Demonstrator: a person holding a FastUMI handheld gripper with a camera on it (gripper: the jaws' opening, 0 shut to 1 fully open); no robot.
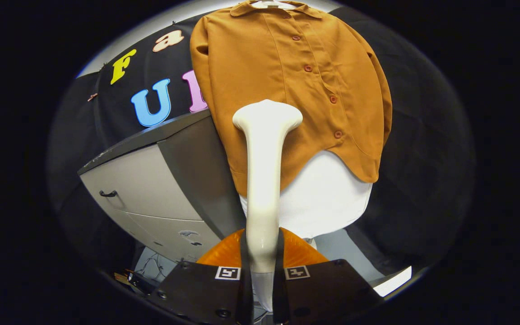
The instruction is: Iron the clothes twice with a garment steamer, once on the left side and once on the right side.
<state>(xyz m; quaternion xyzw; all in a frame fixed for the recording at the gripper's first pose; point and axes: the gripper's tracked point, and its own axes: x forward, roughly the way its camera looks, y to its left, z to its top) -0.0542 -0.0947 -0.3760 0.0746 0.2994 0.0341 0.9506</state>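
A brown button-up shirt (pixel 287 85) hangs on a white hanger (pixel 272 4) in front of the booth wall, over a white garment (pixel 323 198) that shows below its hem. My gripper (pixel 262 257) is shut on the handle of a white garment steamer (pixel 263 180), which stands up between the fingers. The steamer's wide head (pixel 266 115) lies over the lower left half of the shirt, left of the button line; I cannot tell if it touches the cloth.
A grey cabinet (pixel 151 189) with a dark drawer handle (pixel 108 194) stands to the left of the shirt. Cables (pixel 151 266) lie on the floor near the cabinet's foot.
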